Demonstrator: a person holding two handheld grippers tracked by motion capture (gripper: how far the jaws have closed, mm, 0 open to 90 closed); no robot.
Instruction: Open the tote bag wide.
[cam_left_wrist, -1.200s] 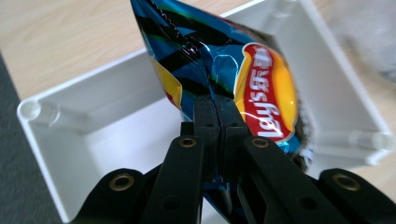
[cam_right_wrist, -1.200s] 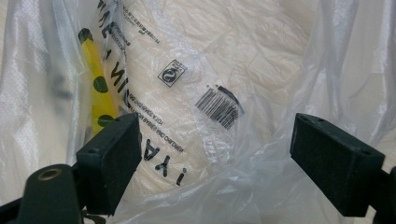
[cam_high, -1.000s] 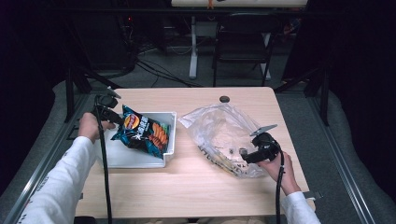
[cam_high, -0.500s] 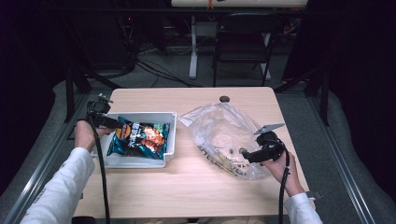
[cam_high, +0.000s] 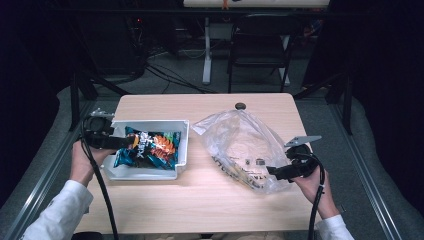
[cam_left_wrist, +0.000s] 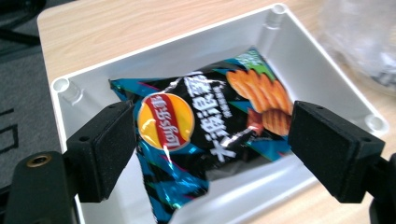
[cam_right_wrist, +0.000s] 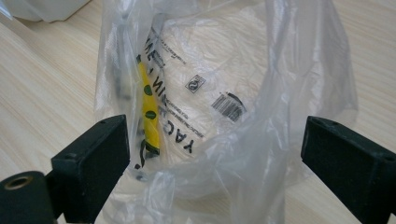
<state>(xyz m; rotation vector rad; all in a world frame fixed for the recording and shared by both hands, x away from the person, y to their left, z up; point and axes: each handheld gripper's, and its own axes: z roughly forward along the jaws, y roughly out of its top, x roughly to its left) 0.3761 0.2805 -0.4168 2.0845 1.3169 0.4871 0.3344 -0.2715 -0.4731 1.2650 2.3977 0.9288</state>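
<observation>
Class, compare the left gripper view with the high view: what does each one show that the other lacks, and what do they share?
Left gripper view alone: the logo and printed characters on the chip bag, readable between open jaws that have just been opening. High view alone: the person's forearms, the right gripper at the clear plastic bag, the chair behind. Shared: chip bag lying in the white bin on the wooden table.
</observation>
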